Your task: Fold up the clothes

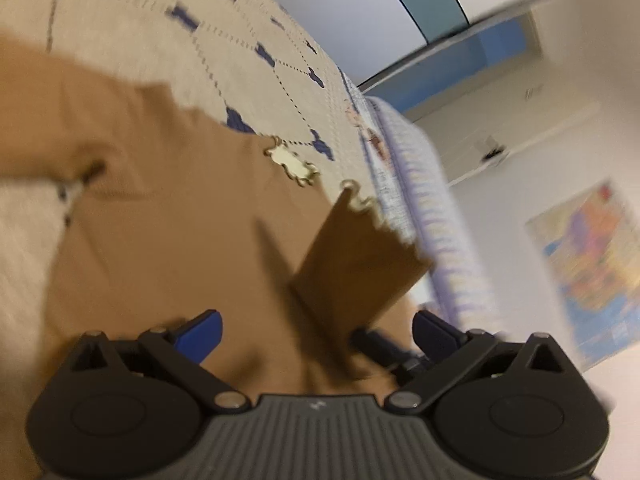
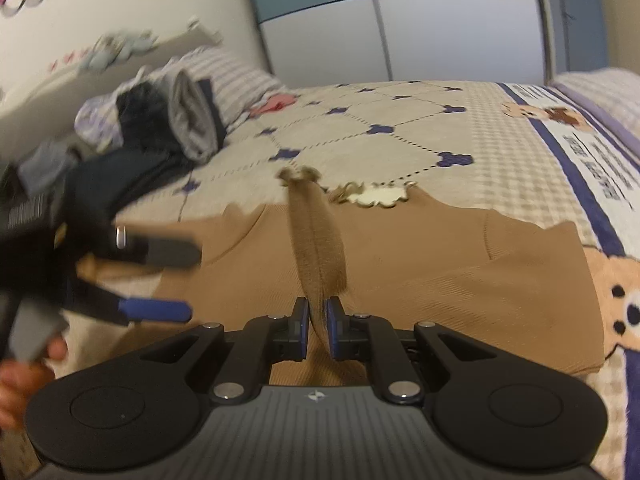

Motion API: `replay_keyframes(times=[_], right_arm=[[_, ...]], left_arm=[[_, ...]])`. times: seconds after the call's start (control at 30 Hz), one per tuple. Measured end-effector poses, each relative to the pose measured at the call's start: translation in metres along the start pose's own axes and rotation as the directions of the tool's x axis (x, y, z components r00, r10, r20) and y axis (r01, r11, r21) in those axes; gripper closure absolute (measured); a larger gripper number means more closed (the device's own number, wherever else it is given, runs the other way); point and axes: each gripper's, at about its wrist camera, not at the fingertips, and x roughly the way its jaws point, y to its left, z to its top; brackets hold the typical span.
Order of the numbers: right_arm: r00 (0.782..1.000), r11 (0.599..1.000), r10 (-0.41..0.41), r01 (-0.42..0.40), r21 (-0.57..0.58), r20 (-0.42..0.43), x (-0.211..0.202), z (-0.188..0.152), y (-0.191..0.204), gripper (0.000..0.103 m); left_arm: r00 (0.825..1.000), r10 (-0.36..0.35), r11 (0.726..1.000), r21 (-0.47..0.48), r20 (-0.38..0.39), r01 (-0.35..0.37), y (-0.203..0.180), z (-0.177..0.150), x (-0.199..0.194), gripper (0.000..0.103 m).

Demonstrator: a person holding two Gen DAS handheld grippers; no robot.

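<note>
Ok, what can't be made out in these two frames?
- Left wrist view: the brown top's near hem is hidden behind the left claw body; motion blur softens the knit.
- Right wrist view: the end of the strip the right claw pinches is hidden between its fingers.
- Right wrist view: the clothes pile is too blurred to count garments.
- Wall poster: blurred, unreadable.
</note>
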Motion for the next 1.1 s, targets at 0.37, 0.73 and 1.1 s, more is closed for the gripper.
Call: replay_keyframes(times=[0.37,0.73,1.1], right_arm=[[0.997,0.99,-0.046,0.037,-0.139,-0.067,0.014,-0.01,0.023,0.077],[0.993,0.937,-0.083,0.051,-0.344,-0.08,0.021,-0.018,0.058,0.06],[0.999,0.959,0.03,-0.032,-0.283,-0.015,-0.003,-0.003,0.061,0.095]], left_arm=[[1.0,-0.02,0.981,-0.192,0.013,0.022,0.019,-0.01,0.006,0.005],[1.0,0.019,0.985,-0.172,-0.013,-0.021,0.01,-0.01,0.009,0.005],[1.0,-0.006,0.959,-0.284,0.009,0.009,0.026,-0.019,0.004,0.031]])
